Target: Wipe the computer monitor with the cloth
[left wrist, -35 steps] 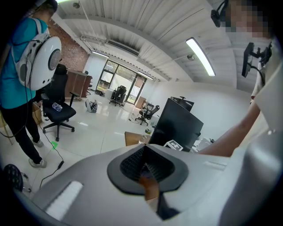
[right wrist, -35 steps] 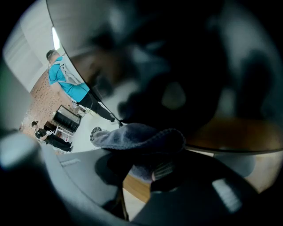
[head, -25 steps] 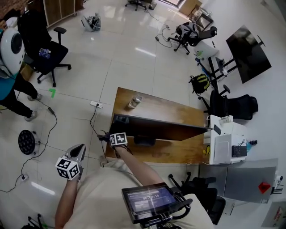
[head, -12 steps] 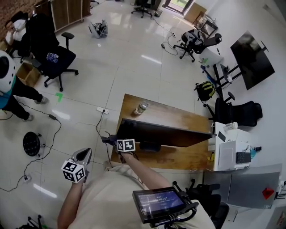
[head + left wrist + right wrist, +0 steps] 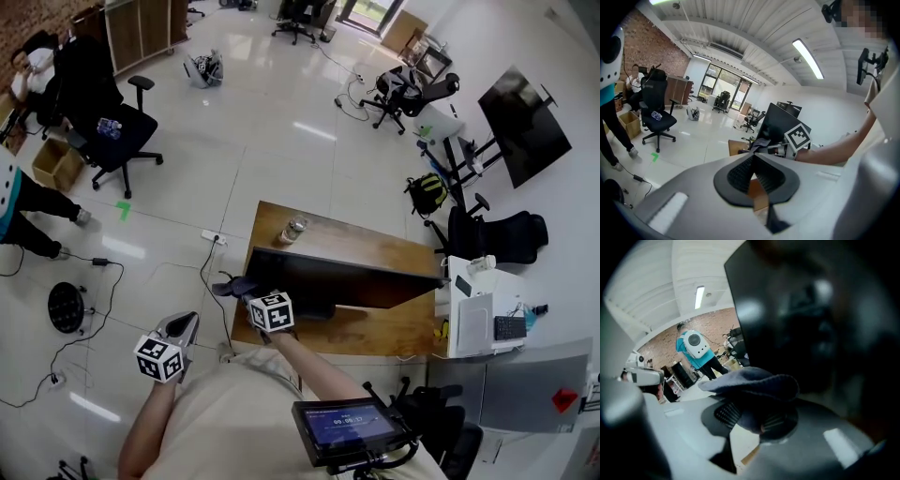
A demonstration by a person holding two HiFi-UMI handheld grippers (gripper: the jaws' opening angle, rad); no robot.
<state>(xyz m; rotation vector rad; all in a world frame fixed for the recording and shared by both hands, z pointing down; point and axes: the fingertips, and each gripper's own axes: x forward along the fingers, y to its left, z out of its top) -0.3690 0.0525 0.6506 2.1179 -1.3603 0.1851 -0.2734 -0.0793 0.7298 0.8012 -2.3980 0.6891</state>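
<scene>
Grey ribbed jaws of the right gripper [image 5: 750, 414] pinch a soft, rumpled blue-grey cloth [image 5: 752, 383] at the left end of the black monitor [image 5: 347, 278]. The left gripper [image 5: 752, 171] hangs over the floor beside the desk, jaws pressed together on nothing. Only the right gripper view shows the panel's glossy surface (blurred, filling its right half). The head view shows the monitor's long axis running left to right across the wooden desk [image 5: 375, 246], broad dark face toward the person
</scene>
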